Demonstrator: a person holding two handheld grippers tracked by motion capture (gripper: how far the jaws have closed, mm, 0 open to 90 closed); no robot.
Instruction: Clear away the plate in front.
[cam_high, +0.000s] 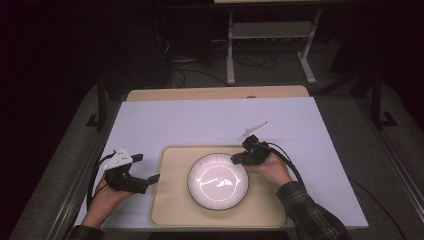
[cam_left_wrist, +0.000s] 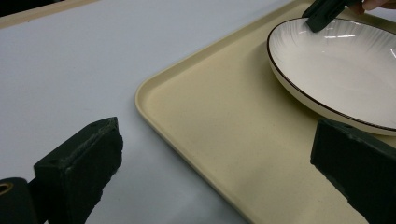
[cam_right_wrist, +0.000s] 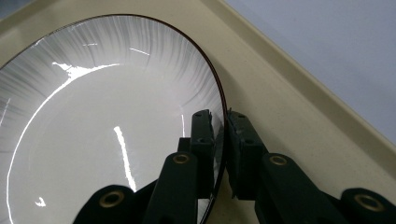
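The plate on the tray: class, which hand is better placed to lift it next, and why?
The right. Its right gripper already straddles the plate rim, one jaw inside, one outside. The left gripper hangs open beside the tray, touching nothing.

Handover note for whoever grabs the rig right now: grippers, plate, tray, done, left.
Right hand-held gripper: jaws astride the rim of the white plate at its right edge, one inside, one outside, nearly closed; whether the pads press, I cannot tell.
Left hand-held gripper: open, holding nothing, one jaw over the left edge of the beige tray.
Plate sits in the tray on the white table.
Done: plate rim reached.
Left: probably settle the grip, then move the plate.
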